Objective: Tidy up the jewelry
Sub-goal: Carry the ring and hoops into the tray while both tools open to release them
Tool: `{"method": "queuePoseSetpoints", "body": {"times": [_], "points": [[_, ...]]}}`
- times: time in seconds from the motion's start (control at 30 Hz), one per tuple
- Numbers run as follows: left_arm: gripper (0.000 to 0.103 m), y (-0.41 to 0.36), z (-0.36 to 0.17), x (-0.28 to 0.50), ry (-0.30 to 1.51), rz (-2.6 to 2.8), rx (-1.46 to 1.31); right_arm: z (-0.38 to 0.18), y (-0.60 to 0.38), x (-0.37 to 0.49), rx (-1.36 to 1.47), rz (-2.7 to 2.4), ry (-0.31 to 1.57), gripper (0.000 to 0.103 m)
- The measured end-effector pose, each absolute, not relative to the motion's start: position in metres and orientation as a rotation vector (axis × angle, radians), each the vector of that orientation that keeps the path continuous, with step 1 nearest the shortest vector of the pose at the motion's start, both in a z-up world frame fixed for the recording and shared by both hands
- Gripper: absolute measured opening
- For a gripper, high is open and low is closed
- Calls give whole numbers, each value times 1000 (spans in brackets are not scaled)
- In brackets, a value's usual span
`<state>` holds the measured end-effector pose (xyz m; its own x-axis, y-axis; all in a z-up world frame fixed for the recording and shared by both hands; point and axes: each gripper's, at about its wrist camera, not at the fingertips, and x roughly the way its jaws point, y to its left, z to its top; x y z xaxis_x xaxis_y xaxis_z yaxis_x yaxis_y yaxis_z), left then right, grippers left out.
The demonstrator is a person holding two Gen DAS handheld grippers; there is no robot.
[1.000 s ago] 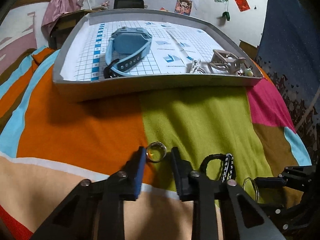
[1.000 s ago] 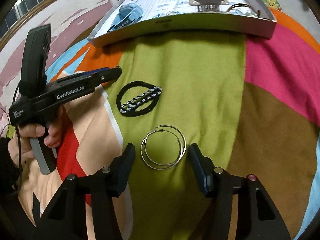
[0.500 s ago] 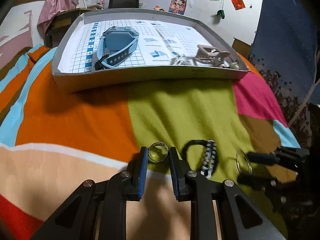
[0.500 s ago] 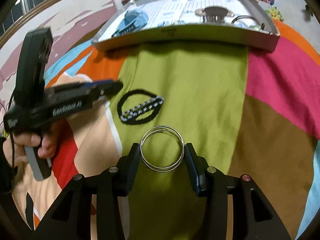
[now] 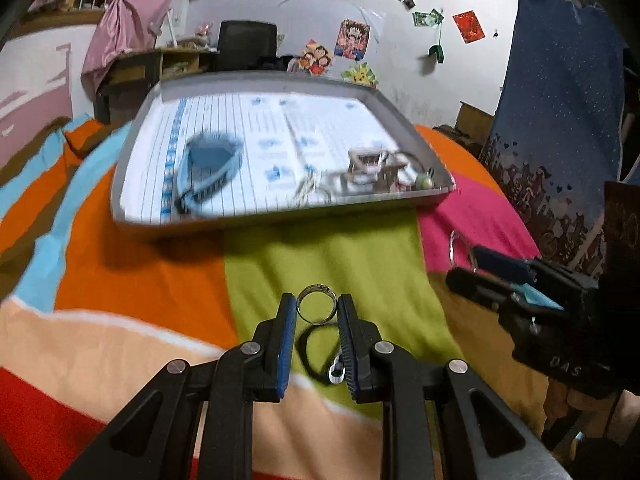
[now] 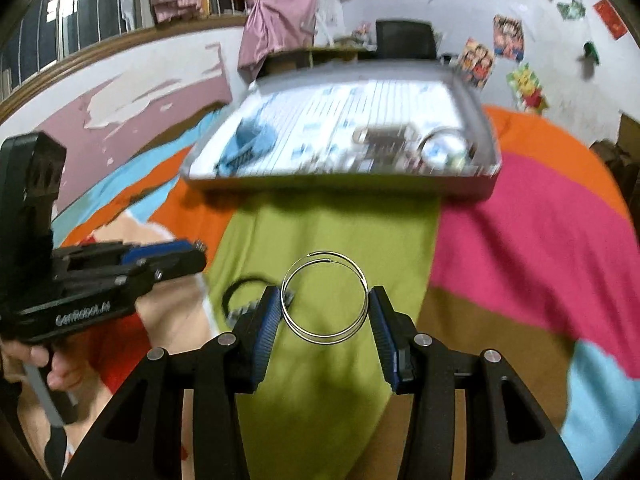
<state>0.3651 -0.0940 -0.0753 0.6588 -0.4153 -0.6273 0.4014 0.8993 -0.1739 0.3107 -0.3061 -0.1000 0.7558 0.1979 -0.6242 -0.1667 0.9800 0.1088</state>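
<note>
My left gripper is shut on a small silver ring and holds it above the striped blanket. My right gripper is shut on two thin silver hoops, also lifted; they show edge-on in the left wrist view. A black bracelet with a checked band lies on the green stripe below; in the left wrist view it lies under the fingers. The grey tray lies ahead with a blue watch, a hair claw and other small jewelry in it.
The tray's near wall stands up from the blanket between the grippers and its paper-lined floor. The left gripper body is at left in the right wrist view. A desk and chair stand behind the bed.
Both grippers closed on their pieces and lifted them off the blanket, moving toward the tray. The black bracelet stayed on the blanket.
</note>
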Motion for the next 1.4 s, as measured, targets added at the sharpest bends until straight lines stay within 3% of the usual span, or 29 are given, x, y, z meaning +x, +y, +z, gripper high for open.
{"method": "queuePoseSetpoints", "body": {"times": [0.23,0.43,1.0,1.13,1.2,1.27,1.4], "points": [[20,-111,-42,410,653,-396,-64,-65,-327,327,-6,129,530,41],[20,-125,-47,461,711,-331,-126,-46,-344,363,3,80,450,41],[22,-144,-70,482,772,-275,-101,-78,-372,421,89,6,535,41],[36,-136,-61,474,760,-262,-123,-76,-372,421,92,11,540,42],[59,-131,-53,464,733,-258,-135,-74,-373,419,100,11,532,48],[71,-125,-42,451,683,-246,-145,-69,-372,414,97,9,512,54],[79,-116,-22,423,628,-222,-149,-53,-372,399,94,6,469,57]]}}
